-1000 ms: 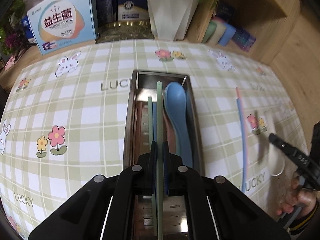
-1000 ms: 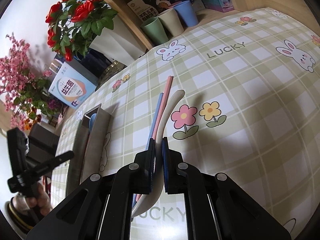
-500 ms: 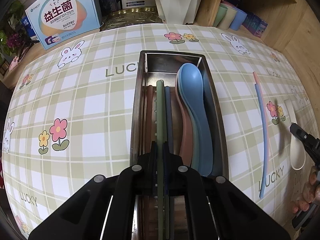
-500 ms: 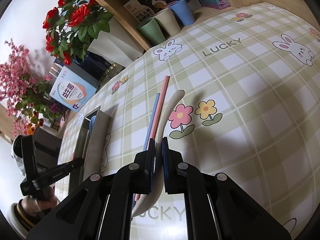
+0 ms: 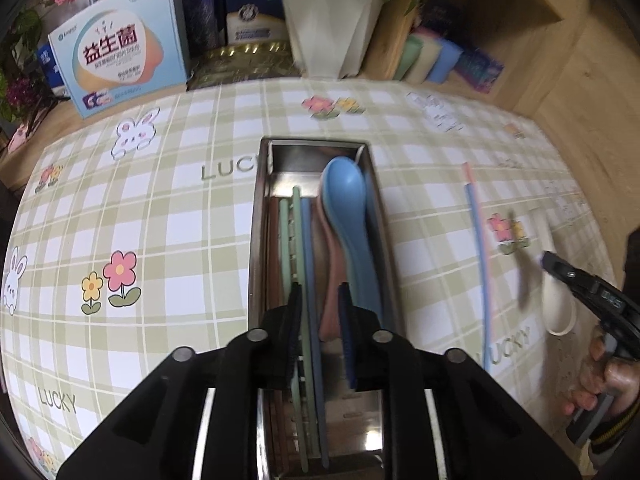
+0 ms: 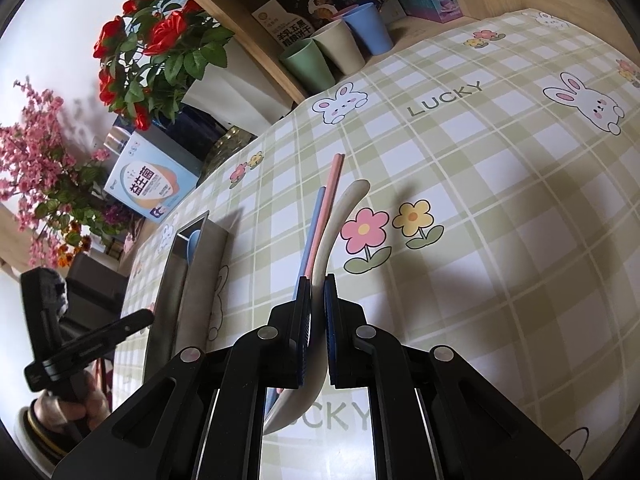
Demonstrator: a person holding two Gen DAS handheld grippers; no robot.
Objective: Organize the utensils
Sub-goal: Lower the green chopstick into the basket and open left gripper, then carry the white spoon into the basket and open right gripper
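"LUCKY" marks the desk's checked green cloth (image 5: 168, 216). The long steel tray (image 5: 256, 248) holds a blue plastic spoon (image 5: 348, 216) and chopsticks. The left gripper (image 5: 320, 312) has its jaws opening over it; the right gripper (image 6: 317, 312) has its jaws clamped on a cream plastic spoon (image 6: 340, 216).

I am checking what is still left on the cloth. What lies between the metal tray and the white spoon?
Two chopsticks, blue and pink, lie side by side between the metal tray and the white spoon; the right wrist view shows this best.

Green-and-white checked tablecloth (image 5: 168, 216) with rabbits, flowers, "LUCKY". Silver metal tray (image 5: 256, 240) with blue spoon (image 5: 346, 208) and green chopsticks (image 5: 296, 220). White spoon (image 6: 340, 216), pink chopstick (image 6: 332, 176).
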